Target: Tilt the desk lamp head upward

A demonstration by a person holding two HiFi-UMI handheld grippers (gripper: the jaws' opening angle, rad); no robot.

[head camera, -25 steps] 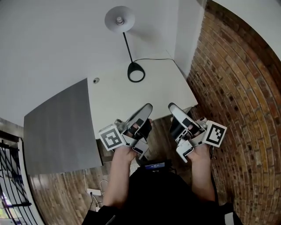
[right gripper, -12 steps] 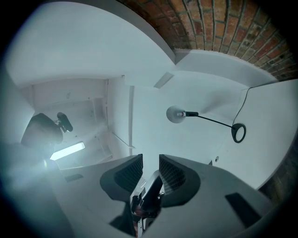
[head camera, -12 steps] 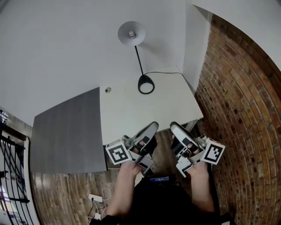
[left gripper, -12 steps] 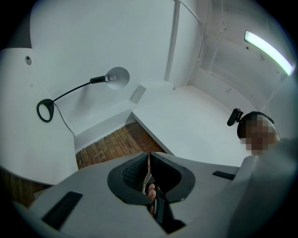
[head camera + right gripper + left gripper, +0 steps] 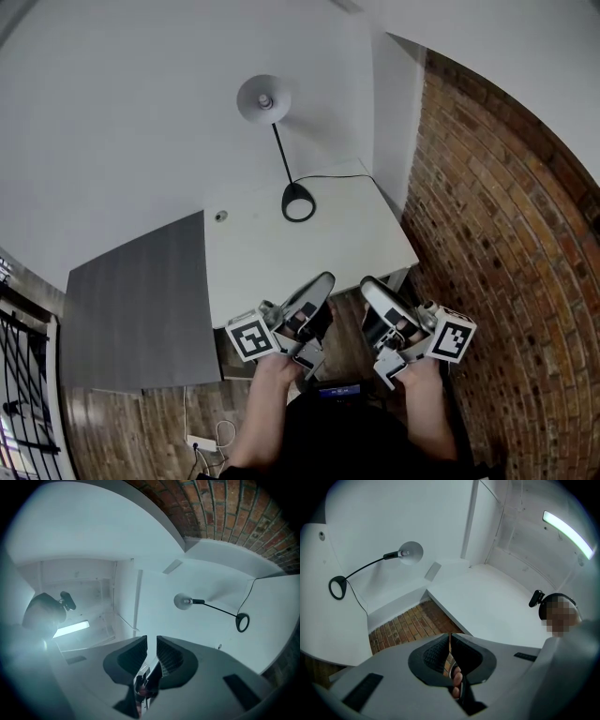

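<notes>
The desk lamp stands at the back of the white desk (image 5: pixel 319 248), its round grey head (image 5: pixel 263 97) on a thin black stem above a black ring base (image 5: pixel 298 202). Both grippers hover side by side off the desk's near edge, far from the lamp. My left gripper (image 5: pixel 323 279) is shut and empty; its view shows the pads (image 5: pixel 440 654) together and the lamp head (image 5: pixel 411 552) far off at the upper left. My right gripper (image 5: pixel 367 283) is closing with a narrow gap and nothing between its jaws (image 5: pixel 151 641); the lamp head (image 5: pixel 182 601) lies far ahead.
A brick wall (image 5: pixel 497 216) runs along the right of the desk. A dark grey panel (image 5: pixel 141 300) adjoins the desk's left side. The lamp's black cable (image 5: pixel 333 178) trails toward the back corner. A small round grommet (image 5: pixel 221 216) sits on the desk's left part.
The head view has shifted, so the lamp and desk sit differently in the picture. Both grippers now show lower in it and stay just off the desk's near edge.
</notes>
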